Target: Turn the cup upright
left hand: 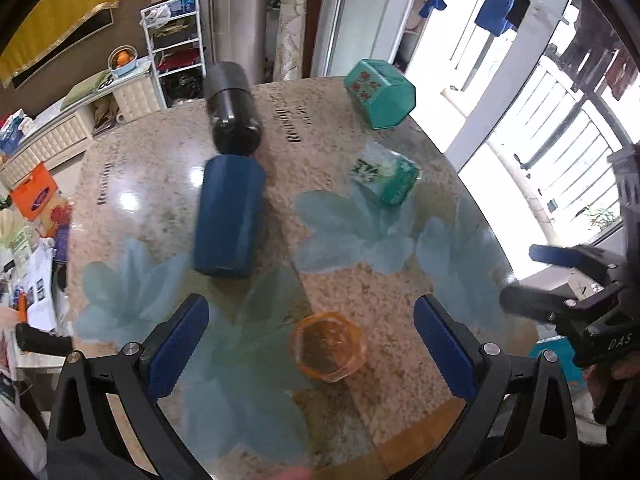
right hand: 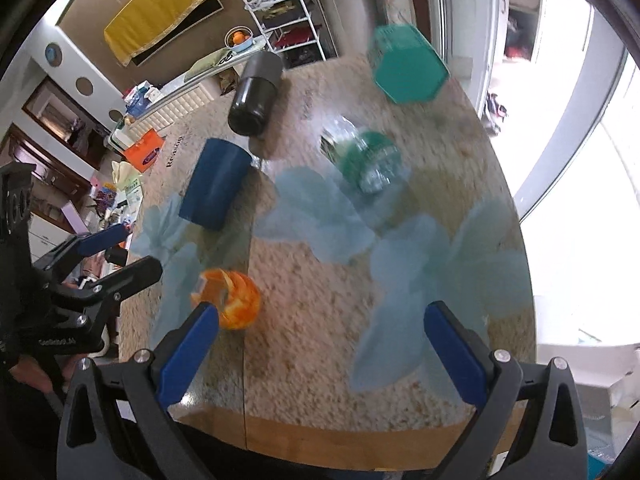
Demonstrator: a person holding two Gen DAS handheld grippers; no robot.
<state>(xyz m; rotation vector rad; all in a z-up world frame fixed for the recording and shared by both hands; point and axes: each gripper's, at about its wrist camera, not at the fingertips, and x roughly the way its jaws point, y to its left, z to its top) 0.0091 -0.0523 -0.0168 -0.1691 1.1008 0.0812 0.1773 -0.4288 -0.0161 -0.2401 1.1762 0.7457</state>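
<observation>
A small clear orange cup stands on the stone table, seen from above in the left wrist view and from the side in the right wrist view. My left gripper is open, its blue pads on either side of the cup and above it. My right gripper is open and empty, the orange cup just beyond its left pad. A dark blue cup lies on its side. A black cup lies on its side behind it. A clear cup with green print lies on its side.
A teal hexagonal cup stands mouth down at the far side of the table. The table's round edge runs close on the right. The right gripper shows in the left wrist view, off the table's right edge. Cluttered furniture stands left.
</observation>
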